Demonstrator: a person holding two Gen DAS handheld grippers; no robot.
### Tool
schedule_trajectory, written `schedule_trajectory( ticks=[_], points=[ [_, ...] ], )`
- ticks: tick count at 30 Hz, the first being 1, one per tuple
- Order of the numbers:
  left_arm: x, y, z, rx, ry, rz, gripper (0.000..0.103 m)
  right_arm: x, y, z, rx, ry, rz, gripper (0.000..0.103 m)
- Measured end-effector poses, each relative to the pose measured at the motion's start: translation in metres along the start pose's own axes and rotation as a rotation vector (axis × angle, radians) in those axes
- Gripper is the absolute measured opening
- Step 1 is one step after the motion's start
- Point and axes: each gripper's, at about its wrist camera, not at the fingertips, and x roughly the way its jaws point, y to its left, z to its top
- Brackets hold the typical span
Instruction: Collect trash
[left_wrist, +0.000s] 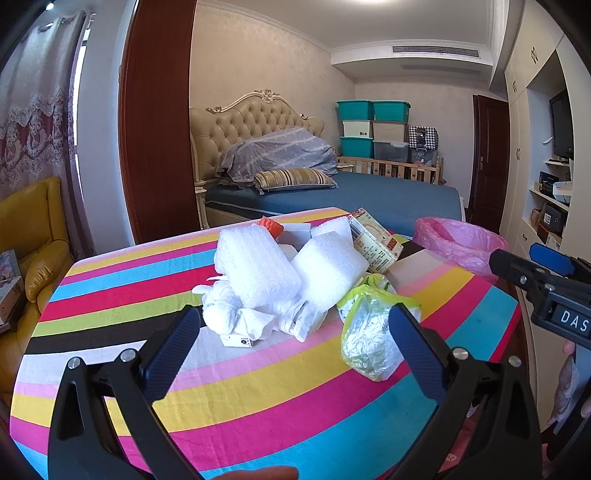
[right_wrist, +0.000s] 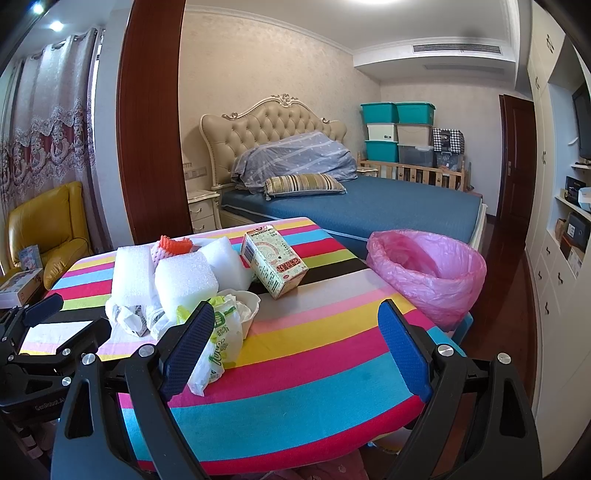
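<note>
Blue-padded tools (left_wrist: 295, 332) (right_wrist: 295, 328) hover open, seemingly level.

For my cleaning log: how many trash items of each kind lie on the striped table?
White foam blocks: 3
Printed carton: 1
Green-printed plastic bag: 1
Crumpled white bag: 1
Orange foam net: 1
Total: 7 visible; more may hide beneath the pile.

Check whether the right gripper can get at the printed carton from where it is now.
Probably yes. The right gripper is open, the carton lies ahead on top of the striped tablecloth, and only bare cloth lies between. The foam blocks sit to its left.
</note>
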Motion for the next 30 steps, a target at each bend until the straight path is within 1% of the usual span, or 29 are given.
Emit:
schedule_trajectory(
  ticks=[30],
  points=[
    [-0.0022, 0.0019, 0.0006, -0.007, 0.000, -0.004, 0.099, 0.0038, 0.0024, -0.0065, 0.009, 0.020, 0.004, 0.085]
  ],
)
